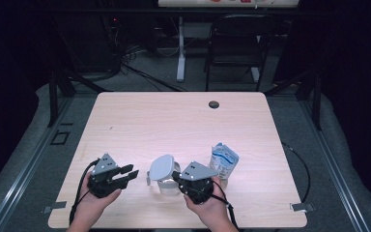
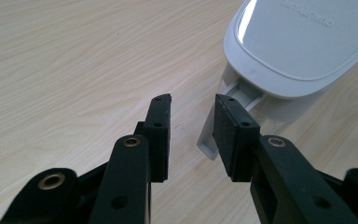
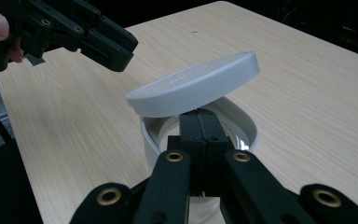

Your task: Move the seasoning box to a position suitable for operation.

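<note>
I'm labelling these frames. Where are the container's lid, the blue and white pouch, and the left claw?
lid [image 1: 162, 166], high view, middle of its top face.
blue and white pouch [image 1: 223, 161], high view, its printed front.
left claw [image 2: 192, 112], left gripper view, midway between its tips.

I count two handheld grippers: the left gripper [image 1: 128, 175] at near left and the right gripper [image 1: 181, 180] at near centre. Each has two black jaws, four jaws in total. I count two hands, one per gripper: the left hand [image 1: 92, 205] and the right hand [image 1: 212, 208]. On the table [image 1: 174, 121] I count one white container [image 1: 166, 183] with one hinged lid [image 1: 162, 166], and one blue-and-white pouch [image 1: 223, 159] to its right. The tabletop has one dark round grommet [image 1: 214, 104] at the far side. Beyond the table I count one black chair [image 1: 236, 43].
</note>
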Demonstrator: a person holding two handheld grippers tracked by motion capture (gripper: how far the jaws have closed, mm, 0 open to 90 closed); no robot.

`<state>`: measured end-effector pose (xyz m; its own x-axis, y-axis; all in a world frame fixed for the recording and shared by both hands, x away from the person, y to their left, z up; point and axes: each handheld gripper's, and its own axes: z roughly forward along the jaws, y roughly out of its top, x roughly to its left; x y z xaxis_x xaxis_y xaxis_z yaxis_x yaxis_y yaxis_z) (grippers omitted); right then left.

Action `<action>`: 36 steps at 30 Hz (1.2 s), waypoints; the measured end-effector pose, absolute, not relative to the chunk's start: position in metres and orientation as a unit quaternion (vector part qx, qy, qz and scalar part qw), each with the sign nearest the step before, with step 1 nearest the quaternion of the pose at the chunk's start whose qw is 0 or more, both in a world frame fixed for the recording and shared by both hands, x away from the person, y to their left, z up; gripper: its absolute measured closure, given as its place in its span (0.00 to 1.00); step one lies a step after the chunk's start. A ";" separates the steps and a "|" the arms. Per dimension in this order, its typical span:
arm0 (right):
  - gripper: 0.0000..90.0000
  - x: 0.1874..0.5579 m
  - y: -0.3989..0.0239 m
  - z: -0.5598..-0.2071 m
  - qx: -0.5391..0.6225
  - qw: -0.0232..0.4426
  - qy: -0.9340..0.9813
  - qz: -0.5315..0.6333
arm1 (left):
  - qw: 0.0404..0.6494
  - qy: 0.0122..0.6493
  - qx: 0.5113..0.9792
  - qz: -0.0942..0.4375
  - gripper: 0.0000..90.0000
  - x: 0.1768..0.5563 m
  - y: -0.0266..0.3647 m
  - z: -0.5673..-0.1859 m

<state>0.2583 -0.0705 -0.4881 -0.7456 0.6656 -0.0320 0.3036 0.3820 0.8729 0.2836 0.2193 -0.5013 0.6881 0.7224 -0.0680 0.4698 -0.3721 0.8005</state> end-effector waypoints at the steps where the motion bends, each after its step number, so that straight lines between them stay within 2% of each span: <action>1: 1.00 0.258 -0.070 -0.487 0.297 0.194 0.810 0.466 | 0.426 0.367 0.814 0.148 0.75 0.284 0.220 -0.502; 16: 1.00 0.259 -0.053 -0.478 0.272 0.195 0.809 0.483 | 0.426 0.387 0.804 0.153 0.75 0.276 0.234 -0.505; 36: 1.00 0.258 -0.037 -0.479 0.247 0.181 0.813 0.495 | 0.417 0.382 0.812 0.146 0.73 0.274 0.227 -0.516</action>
<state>0.2576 -0.0373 -0.4787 -0.8124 0.5810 -0.0489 0.2237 0.3881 0.8941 0.2742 0.2274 -0.5160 0.6657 0.7418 -0.0816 0.4986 -0.3608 0.7881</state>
